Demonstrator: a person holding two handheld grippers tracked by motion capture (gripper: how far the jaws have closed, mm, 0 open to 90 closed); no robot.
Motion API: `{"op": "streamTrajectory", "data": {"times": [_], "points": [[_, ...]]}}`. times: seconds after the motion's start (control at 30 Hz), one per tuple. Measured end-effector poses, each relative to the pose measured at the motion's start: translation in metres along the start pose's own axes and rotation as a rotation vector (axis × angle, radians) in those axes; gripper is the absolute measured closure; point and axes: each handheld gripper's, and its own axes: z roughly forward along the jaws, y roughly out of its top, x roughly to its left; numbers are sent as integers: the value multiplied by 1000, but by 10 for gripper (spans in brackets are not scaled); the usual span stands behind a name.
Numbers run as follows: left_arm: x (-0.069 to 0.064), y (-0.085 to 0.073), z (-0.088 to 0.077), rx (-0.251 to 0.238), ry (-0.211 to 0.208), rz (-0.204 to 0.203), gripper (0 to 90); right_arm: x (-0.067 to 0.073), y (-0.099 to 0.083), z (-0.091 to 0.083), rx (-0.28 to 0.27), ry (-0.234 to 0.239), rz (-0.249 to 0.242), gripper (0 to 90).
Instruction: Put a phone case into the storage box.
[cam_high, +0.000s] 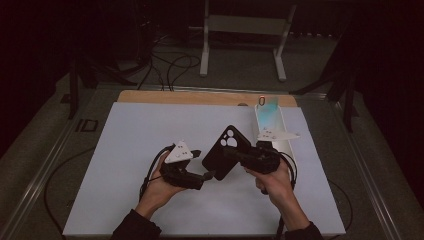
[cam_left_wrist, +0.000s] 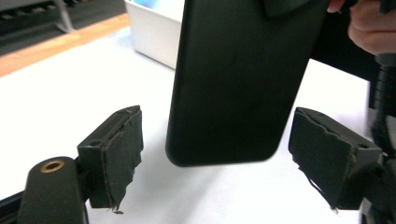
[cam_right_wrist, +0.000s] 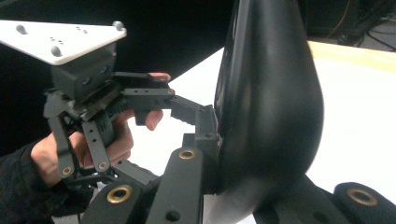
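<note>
Right gripper (cam_high: 231, 152) clamped tight on the black phone case (cam_high: 226, 151), holding it tilted above the white mat (cam_high: 130, 150). Left gripper (cam_left_wrist: 215, 154) jaws wide apart, pads (cam_left_wrist: 123, 149) flanking the case's lower end, not touching it. Case sits mid-table, between both hands. White bin (cam_high: 272, 122) just beyond the right hand, at the mat's far right edge.

Bare white mat (cam_high: 150, 150) leftward; white bin (cam_high: 272, 125) right of phone case (cam_high: 225, 150).
</note>
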Motion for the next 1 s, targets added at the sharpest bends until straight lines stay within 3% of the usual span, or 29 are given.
{"op": "streamTrajectory", "data": {"times": [0.2, 0.33, 0.37, 0.53, 0.8, 1.0], "points": [[-2, -2, 2, 5, -73, 20, 152, 8, 1, -3, 5, 42, -84, 857], [-4, -2, 3, 14, -105, 32, 155, 15, 2, -2, 15, 94, -145, 857], [-5, -2, 4, 16, -129, 40, 170, 17, 1, -2, 19, 108, -154, 857], [-6, -3, 4, 15, -180, 49, 307, 22, 1, 2, 50, 174, -211, 857], [-3, -6, 3, 26, -266, 45, 536, 23, 2, 0, 66, 179, -258, 853], [-6, -9, 6, 56, -265, 70, 696, 20, 2, 0, 63, 183, -272, 755]]}}
